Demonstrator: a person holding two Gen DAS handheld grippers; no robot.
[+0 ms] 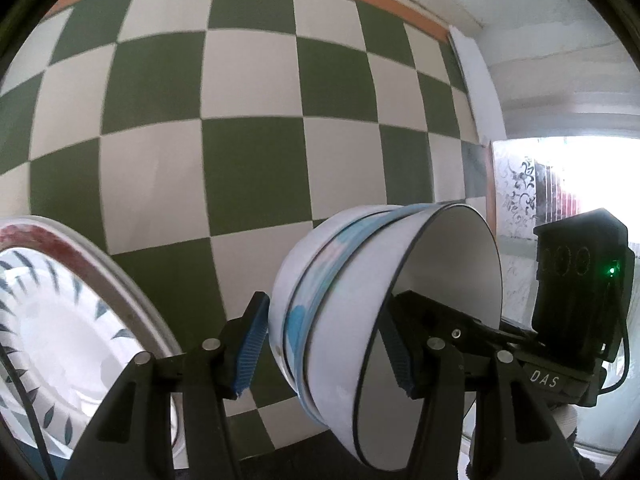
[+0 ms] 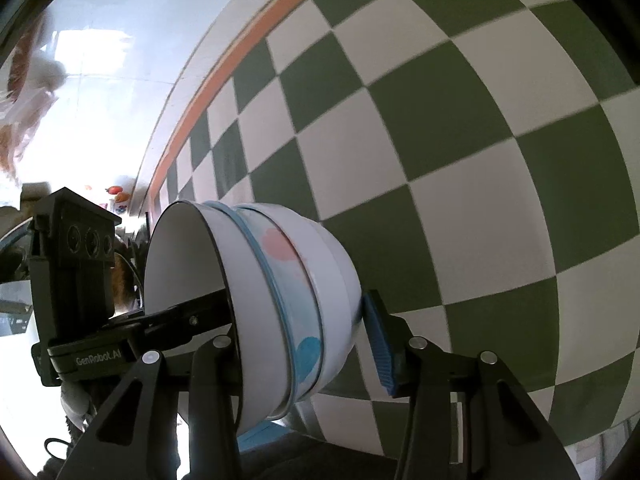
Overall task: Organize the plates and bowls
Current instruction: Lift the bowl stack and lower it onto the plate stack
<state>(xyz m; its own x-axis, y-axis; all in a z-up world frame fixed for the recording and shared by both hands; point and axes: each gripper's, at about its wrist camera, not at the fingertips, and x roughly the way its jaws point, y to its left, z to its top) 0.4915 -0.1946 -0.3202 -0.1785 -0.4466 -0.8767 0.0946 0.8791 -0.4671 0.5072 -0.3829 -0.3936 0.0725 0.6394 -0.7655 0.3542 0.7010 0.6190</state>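
Left wrist view: my left gripper (image 1: 324, 350) straddles the wall of a nested stack of bowls (image 1: 352, 300), one blue pad (image 1: 250, 354) outside against the stack's base side, the other finger inside the front bowl; pads look just shy of or barely on the ceramic, so I cannot tell if the pinch is firm; right wrist view: my right gripper (image 2: 308, 354) does the mirror of it on the opposite side of the same stack (image 2: 280, 300), one finger inside the rim, blue pad (image 2: 380, 354) touching the outer bowl; both sets of jaws are at a middling spread, set around the bowl wall, not wide; the stack is tipped on its side and held up in front of the green-and-white checkered wall (image 1: 248, 120); a patterned plate (image 1: 76, 320) sits low left in the left view, apart from the bowls; my read: mid-carry of the bowls, two-handed; next move needs both hands moving together, level the stack, set it down beside the plate, then release.
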